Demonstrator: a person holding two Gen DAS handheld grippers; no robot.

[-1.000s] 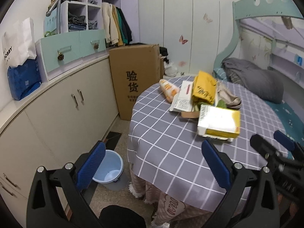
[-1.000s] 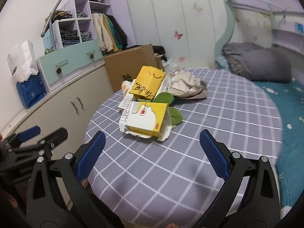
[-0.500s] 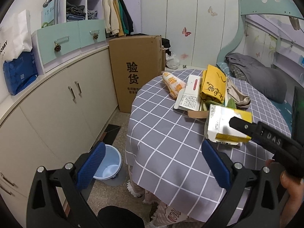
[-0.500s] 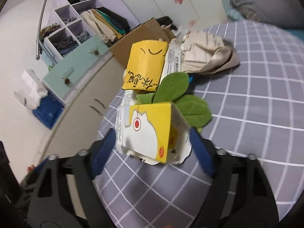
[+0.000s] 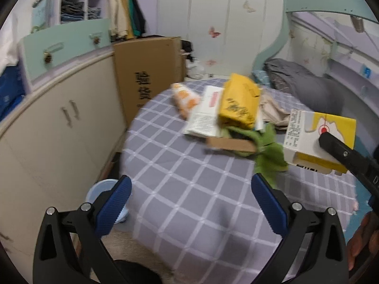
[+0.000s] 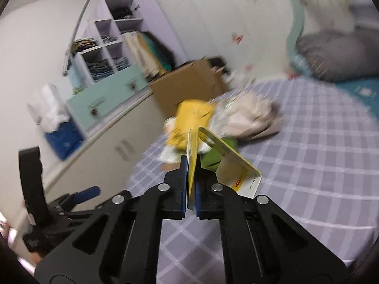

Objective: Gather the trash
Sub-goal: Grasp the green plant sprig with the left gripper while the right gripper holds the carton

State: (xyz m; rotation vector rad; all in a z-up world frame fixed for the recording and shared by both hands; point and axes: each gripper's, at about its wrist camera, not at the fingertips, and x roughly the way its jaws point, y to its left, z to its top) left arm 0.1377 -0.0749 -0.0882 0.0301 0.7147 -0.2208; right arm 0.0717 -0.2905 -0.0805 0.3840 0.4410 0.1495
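While the left gripper [image 5: 190,203] hangs with its fingers spread wide and nothing between them above the near left edge of the checked worktop [image 5: 180,189], the right gripper [image 6: 191,187] has just clamped its fingers tight on one wall of a yellow-and-white carton [image 5: 317,137], with the thin card pinched between the blue pads. Low at the left, on the floor beside the pale cabinets [image 5: 59,127], stands a light blue bucket [image 5: 99,189], partly hidden behind the left gripper's finger. Behind it a tall brown cardboard box [image 5: 146,71] stands against the cabinets. On the far half of the worktop lies the remaining litter: an orange-printed wrapper [image 5: 186,98] toward the far left edge, a flat white packet [image 5: 206,116] next to it, a yellow bag [image 5: 239,101] leaning over that packet, a brown card strip [image 5: 229,144] and green leaves [image 5: 267,151] in front, and crumpled beige paper [image 5: 272,108] behind. The held carton appears at the right edge of the left wrist view, raised off the cloth, its open end toward the right wrist camera. A hand [image 5: 360,241] shows at the lower right corner.
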